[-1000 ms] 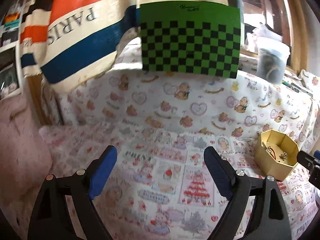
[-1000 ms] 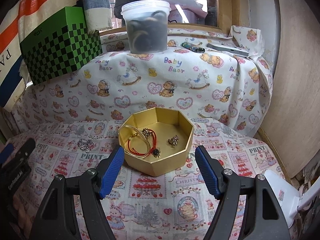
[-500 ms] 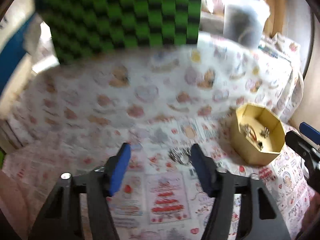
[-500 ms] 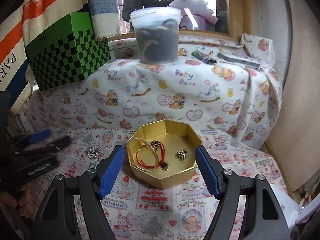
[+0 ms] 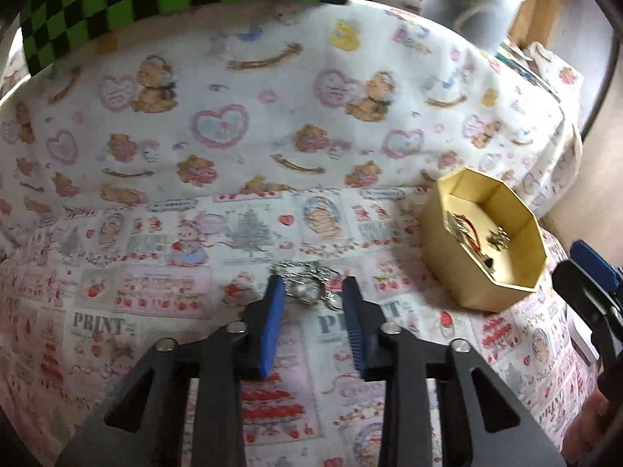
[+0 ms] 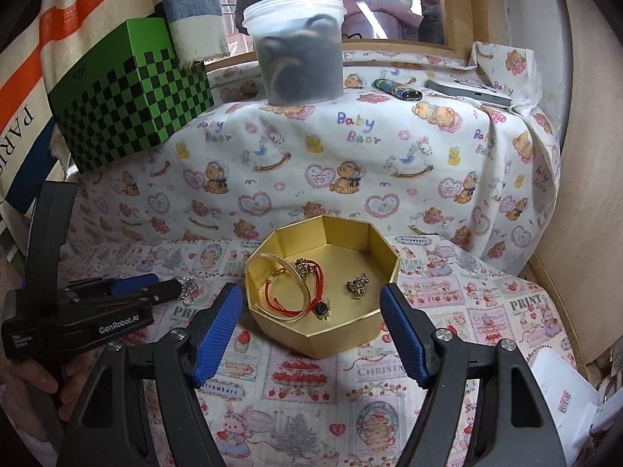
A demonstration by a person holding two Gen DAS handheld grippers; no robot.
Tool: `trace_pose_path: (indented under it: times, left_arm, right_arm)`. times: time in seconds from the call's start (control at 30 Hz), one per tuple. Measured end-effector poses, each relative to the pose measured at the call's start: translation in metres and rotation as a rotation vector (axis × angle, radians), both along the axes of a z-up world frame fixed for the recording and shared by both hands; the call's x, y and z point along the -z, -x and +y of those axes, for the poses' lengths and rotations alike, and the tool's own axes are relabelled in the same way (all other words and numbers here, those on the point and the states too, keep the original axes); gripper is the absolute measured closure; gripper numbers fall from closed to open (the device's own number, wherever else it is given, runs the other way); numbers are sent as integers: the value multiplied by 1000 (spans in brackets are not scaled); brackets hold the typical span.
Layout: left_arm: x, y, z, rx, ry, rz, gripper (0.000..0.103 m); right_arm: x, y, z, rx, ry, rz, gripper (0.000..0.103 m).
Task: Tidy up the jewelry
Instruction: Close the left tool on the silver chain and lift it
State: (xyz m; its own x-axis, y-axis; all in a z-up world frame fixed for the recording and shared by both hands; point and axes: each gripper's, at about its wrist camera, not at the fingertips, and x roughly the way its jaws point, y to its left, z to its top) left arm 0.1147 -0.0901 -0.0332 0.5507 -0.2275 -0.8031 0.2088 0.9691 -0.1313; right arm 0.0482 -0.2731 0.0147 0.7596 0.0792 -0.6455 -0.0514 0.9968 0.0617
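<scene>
Silver chain (image 5: 307, 286), tangled, shiny

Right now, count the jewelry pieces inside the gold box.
4, though tangling may hide more: a gold bangle at left, a red cord bracelet through it, a dark charm in front, a small gold charm at right.

Left hand-held gripper (image 5: 311, 292) lowered, narrowed around silver chain (image 5: 307, 282).

Both tongs: black frames, blue ribbed pads, silver pivot screws. Left tongs (image 5: 310, 292) body reads "GenRobot.AI" in white. Right tongs (image 6: 311, 303) same build. Bare skin on left hand (image 6: 35, 381).
</scene>
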Motion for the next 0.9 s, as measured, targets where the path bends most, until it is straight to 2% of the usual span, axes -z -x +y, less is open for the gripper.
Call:
trace_pose_path:
  times: [0.1,0.23,0.4,0.5,0.53,0.6,0.73,0.9]
  left_arm:
    - [2,2,-11,15,-12,-9,86]
    - [5,4,-19,47,-14,1,86]
    - [16,-1,-32,16,-121,-22,86]
    - [18,-2,-34,11,-109,-35,86]
    - [18,-1,-33,11,-106,-45,89]
    - [22,0,-34,18,-115,-57,103]
    - [20,5,-18,25,-45,-43,103]
    - [-2,22,-6,27,-42,-113,103]
  right_arm:
    - [1,0,2,-3,7,3,28]
    - [1,0,3,-9,13,6,28]
    - [-1,2,3,-14,11,1,28]
    - [0,3,4,-17,18,1,28]
    - [0,3,5,-18,18,2,28]
    - [1,2,5,-19,18,8,28]
    - [2,2,3,-14,14,10,28]
    - [1,3,2,-16,6,7,28]
